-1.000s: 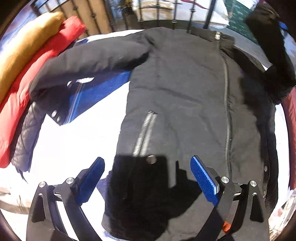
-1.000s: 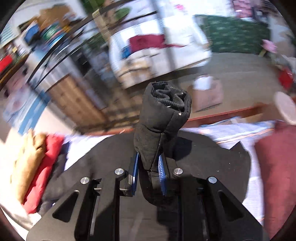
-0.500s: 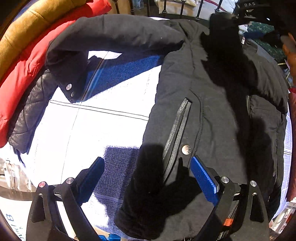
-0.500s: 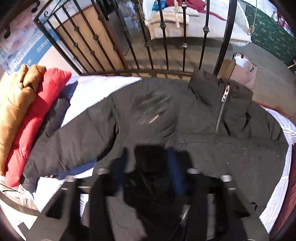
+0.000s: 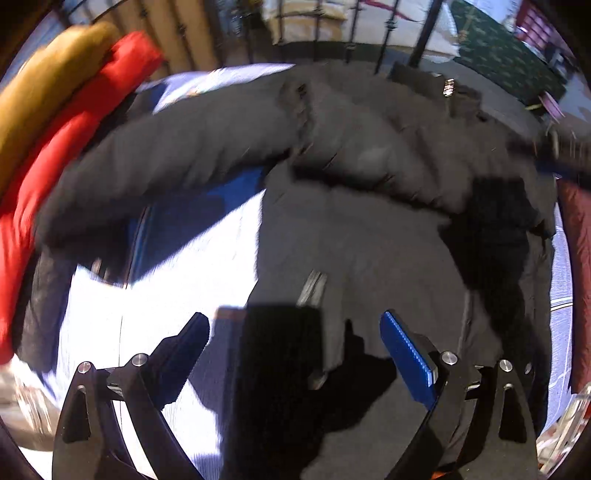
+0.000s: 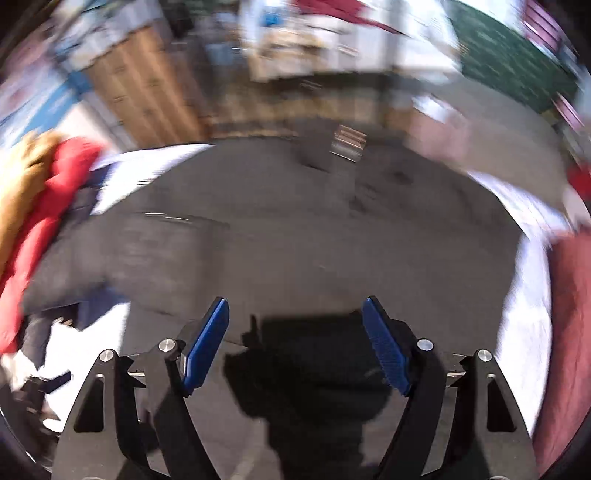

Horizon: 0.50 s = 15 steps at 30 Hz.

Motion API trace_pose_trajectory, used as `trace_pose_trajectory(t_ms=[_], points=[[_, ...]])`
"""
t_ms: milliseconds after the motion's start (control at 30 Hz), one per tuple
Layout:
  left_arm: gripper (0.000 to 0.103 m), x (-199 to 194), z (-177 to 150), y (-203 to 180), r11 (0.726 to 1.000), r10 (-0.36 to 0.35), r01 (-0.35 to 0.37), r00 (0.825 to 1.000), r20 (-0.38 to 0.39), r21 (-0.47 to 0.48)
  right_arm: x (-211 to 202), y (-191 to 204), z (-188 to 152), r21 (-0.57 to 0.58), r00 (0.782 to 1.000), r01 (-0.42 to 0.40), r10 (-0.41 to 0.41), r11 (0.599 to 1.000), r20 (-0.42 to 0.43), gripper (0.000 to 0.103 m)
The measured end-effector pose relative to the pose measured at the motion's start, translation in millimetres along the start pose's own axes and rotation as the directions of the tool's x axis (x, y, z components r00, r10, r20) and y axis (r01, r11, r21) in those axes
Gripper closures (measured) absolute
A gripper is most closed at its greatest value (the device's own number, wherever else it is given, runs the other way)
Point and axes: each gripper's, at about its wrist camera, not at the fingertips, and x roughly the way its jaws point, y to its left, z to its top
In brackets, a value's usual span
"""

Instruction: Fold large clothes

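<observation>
A large black padded jacket (image 5: pixel 369 251) lies spread face up on a white and blue bed cover (image 5: pixel 159 295). One sleeve (image 5: pixel 354 162) is folded across its chest, the other sleeve (image 5: pixel 159 166) stretches out to the left. My left gripper (image 5: pixel 295 332) hovers open over the jacket's lower left edge, holding nothing. In the blurred right wrist view the jacket (image 6: pixel 295 240) fills the middle. My right gripper (image 6: pixel 295 317) hangs above it with its jaws opening and nothing between the blue pads (image 6: pixel 384 347).
Folded red (image 5: pixel 62 140) and mustard (image 5: pixel 40 96) garments lie stacked at the left edge of the bed. A dark red pillow (image 5: pixel 576 258) lies at the right. A black metal bed rail (image 5: pixel 369 29) stands behind the jacket's collar.
My right gripper let go of the black sleeve it held upright and dropped lower. The sleeve now lies across the jacket's chest. My left gripper shifted over the jacket, still open.
</observation>
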Motion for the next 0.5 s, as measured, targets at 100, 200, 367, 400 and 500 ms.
trace_pose_trajectory(t_ms=[100,200,367,400,500], points=[[0.011,-2.3,28.9,-20.8,0.998,0.002,-0.005,0.999,0.041,0.066,-0.1,-54.0,-5.2,0.094,0.998,0.069,-0.068,0.993,-0.013,0.028],[0.011,-1.0,61.5,-38.9,0.994,-0.01,0.002,0.997,0.072,0.112,-0.4,-84.9,-3.1,0.128,0.995,0.101,-0.098,0.987,-0.029,0.028],[0.011,15.2,107.1,-75.3,0.983,-0.037,0.023,0.996,0.077,0.18,10.1,-70.9,6.4,-0.017,0.997,0.064,-0.064,0.998,-0.038,0.028],[0.011,19.6,111.8,-81.2,0.98,-0.033,0.017,0.997,0.077,0.199,14.1,-66.2,4.3,-0.051,0.997,0.049,-0.052,0.997,-0.048,0.028],[0.011,44.9,122.9,-97.5,0.974,-0.01,0.003,0.999,0.032,0.228,37.9,-61.3,2.3,-0.132,0.991,0.087,-0.1,0.987,-0.089,0.028]])
